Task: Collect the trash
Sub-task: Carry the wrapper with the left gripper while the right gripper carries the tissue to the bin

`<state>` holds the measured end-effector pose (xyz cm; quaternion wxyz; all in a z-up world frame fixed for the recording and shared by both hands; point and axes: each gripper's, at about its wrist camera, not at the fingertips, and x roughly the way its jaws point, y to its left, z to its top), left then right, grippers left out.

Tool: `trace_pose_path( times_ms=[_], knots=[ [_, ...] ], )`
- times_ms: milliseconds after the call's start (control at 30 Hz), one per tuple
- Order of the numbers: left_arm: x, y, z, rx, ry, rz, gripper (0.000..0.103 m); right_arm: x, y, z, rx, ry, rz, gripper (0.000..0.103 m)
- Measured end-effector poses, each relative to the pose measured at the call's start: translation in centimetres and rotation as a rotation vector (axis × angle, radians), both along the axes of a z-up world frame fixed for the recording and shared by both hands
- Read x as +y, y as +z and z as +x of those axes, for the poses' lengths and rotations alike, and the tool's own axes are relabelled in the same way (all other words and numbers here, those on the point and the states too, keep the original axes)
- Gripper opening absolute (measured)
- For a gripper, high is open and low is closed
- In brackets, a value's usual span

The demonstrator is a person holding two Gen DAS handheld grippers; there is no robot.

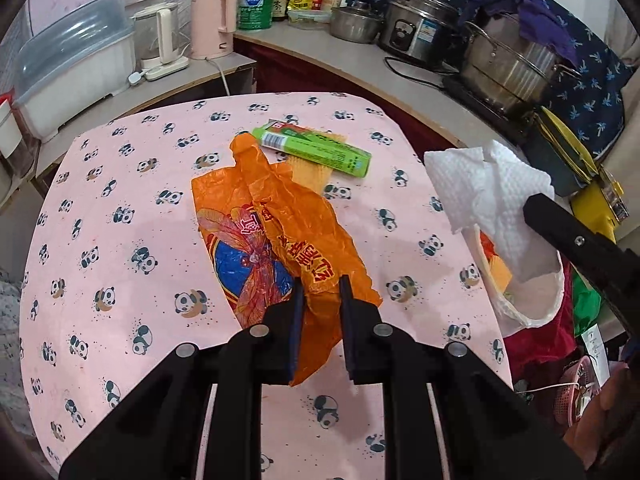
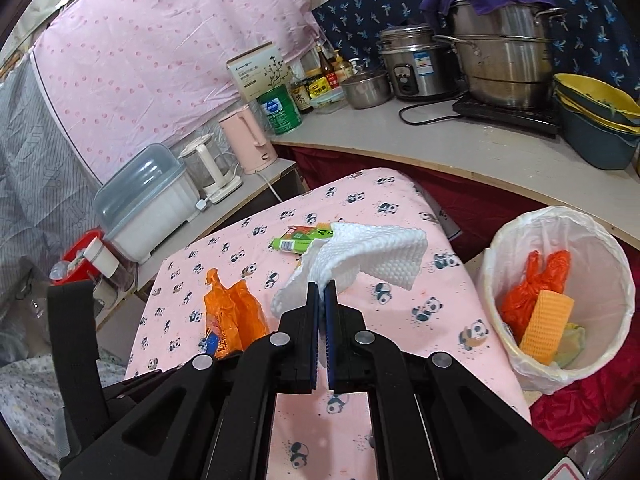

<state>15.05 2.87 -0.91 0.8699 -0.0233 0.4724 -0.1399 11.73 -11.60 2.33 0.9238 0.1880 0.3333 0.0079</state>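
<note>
An orange plastic bag [image 1: 276,236] lies crumpled on the pink panda tablecloth [image 1: 120,216]. My left gripper [image 1: 322,288] is open, its fingers on either side of the bag's near end. Behind the bag lies a green box [image 1: 316,148] on a yellow mesh piece [image 1: 310,172]. My right gripper [image 2: 322,290] is shut on a white paper towel [image 2: 372,256] and holds it above the table. The towel [image 1: 492,196] hangs over the white-lined trash bin [image 2: 560,292] in the left wrist view. The bin holds orange and yellow trash. The orange bag [image 2: 234,312] and the green box [image 2: 300,240] also show in the right wrist view.
The bin stands off the table's right edge on red cloth [image 2: 580,408]. A counter behind holds steel pots [image 2: 504,60], a rice cooker [image 2: 412,64], a green can [image 2: 280,110], bottles and yellow and blue bowls [image 2: 596,120]. A pink kettle [image 1: 210,24] and plastic box [image 1: 76,64] stand at the left.
</note>
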Motion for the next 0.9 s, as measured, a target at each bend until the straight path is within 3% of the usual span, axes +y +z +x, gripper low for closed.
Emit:
trace_pose_path(
  times_ms=[500,900],
  knots=[
    [-8.9,1.8,-2.7,-0.045,-0.158,0.035,0.016,-7.8,-0.2,-5.1,-0.012,-0.142,0.027,0.004],
    [-16.3,0.9,-3.3,-0.042,-0.276,0.078,0.016,-14.1,-3.2,-8.7,0.043,-0.265,0.050,0.004]
  ],
)
